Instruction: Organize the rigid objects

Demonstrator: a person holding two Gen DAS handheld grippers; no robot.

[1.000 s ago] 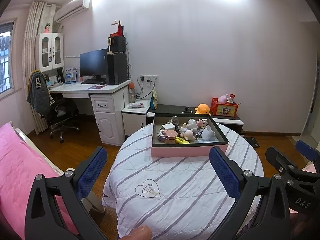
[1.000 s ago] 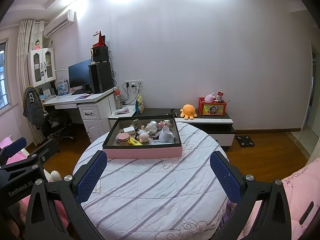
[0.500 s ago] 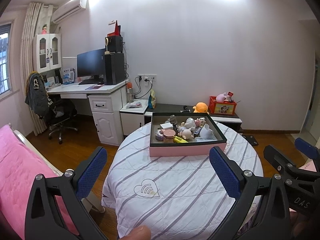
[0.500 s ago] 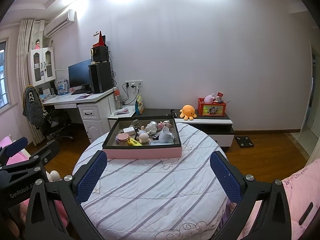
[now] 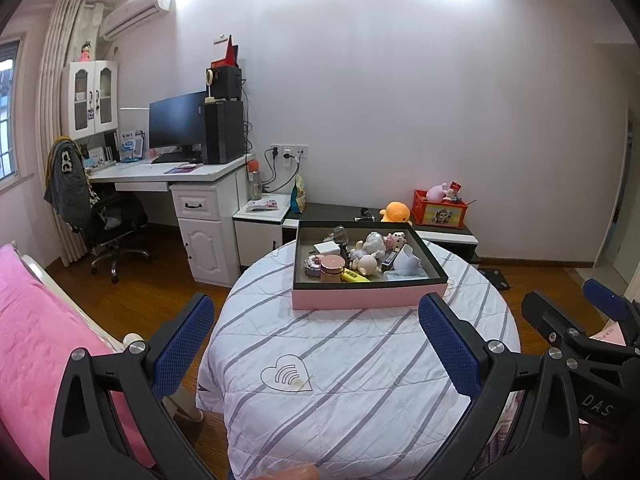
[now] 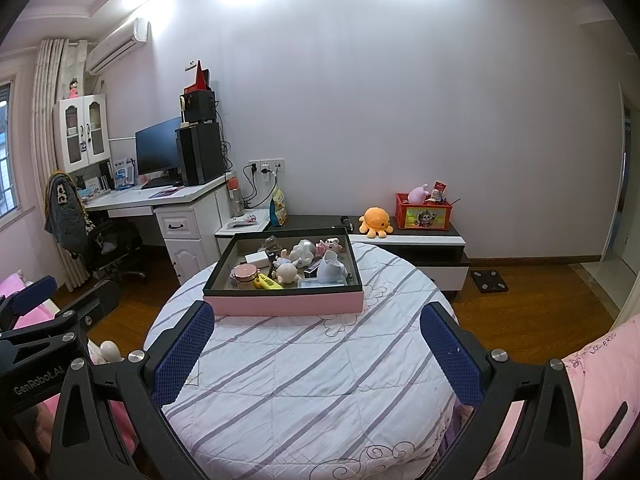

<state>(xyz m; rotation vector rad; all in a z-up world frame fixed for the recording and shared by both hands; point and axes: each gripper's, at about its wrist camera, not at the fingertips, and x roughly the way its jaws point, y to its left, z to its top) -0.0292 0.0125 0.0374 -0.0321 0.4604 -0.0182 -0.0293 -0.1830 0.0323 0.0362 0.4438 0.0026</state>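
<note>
**Q:** What is shown, taken from the largest thing down?

**A:** A round table [image 5: 360, 364] covered with a striped quilt is seen from both wrist views. At its far side a shallow pink-sided tray [image 5: 368, 300] with a dark rim is set. All the small rigid objects are gathered inside it in a loose heap: a white ceramic piece [image 6: 331, 267], a pale doll figure [image 6: 289, 271], a pink round jar [image 6: 245, 274], a white flat box [image 6: 257, 258] and a yellow marker [image 6: 269, 282]. No loose object is seen on the quilt.

**Q:** How are the grippers held?

**A:** The left gripper [image 5: 316, 344] and the right gripper [image 6: 316, 344] are both held over the near edge of the table, well short of the tray. The jaws of each are spread wide, and nothing is held between them.

**Q:** Which stage is indicated?

**A:** It cannot be settled. The scene fits objects waiting in the tray to be sorted, and equally objects already collected there.

**Q:** How is any reach into the tray best done?

**A:** The dark rim is to be cleared from above, and one item is to be singled out at the edge of the heap. Hard, smooth pieces are judged likely to slip or knock their neighbours, so the pads are best closed squarely on flat sides.
</note>
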